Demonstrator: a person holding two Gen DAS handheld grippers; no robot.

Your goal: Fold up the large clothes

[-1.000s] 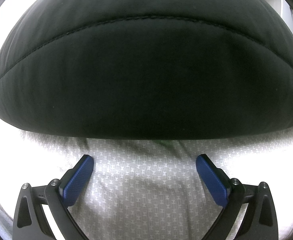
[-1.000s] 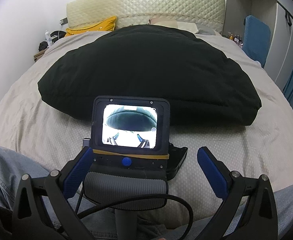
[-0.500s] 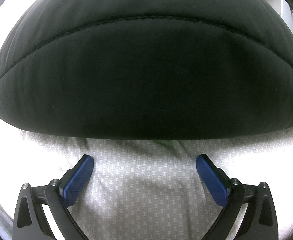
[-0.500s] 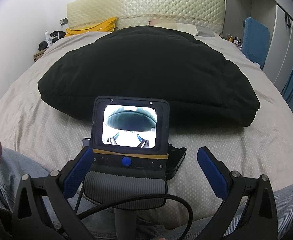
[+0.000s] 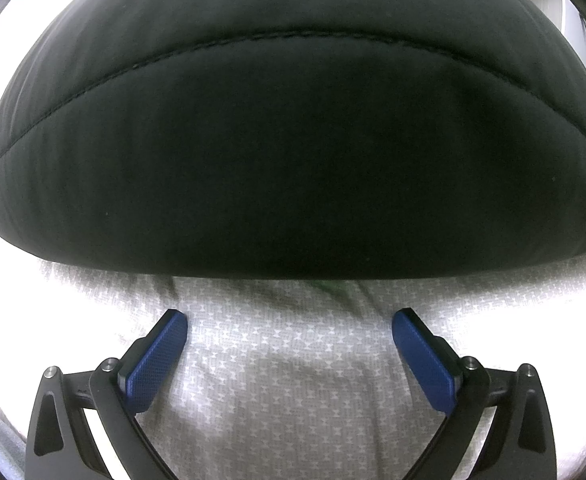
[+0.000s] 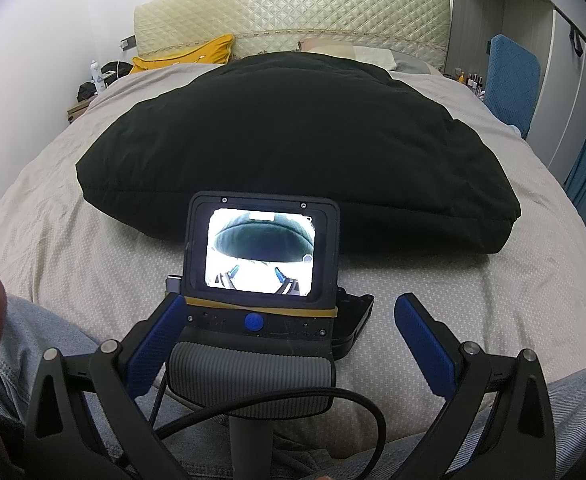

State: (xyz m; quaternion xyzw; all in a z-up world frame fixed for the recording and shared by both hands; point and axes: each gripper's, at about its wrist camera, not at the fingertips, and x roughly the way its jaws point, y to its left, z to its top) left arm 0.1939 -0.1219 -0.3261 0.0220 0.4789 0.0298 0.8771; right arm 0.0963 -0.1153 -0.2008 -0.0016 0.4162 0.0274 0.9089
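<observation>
I have the left gripper low on the patterned bedsheet, its 2 blue fingers spread wide and grasping nothing, just short of the near edge of the black padded garment. From the right wrist I see the right gripper likewise spread and empty, held behind the left unit's lit screen. The garment lies flat in the middle of the bed, with a yellow pillow by the quilted headboard beyond it.

No legible txt/labels anywhere; far bottles prob. too blurry.
</observation>
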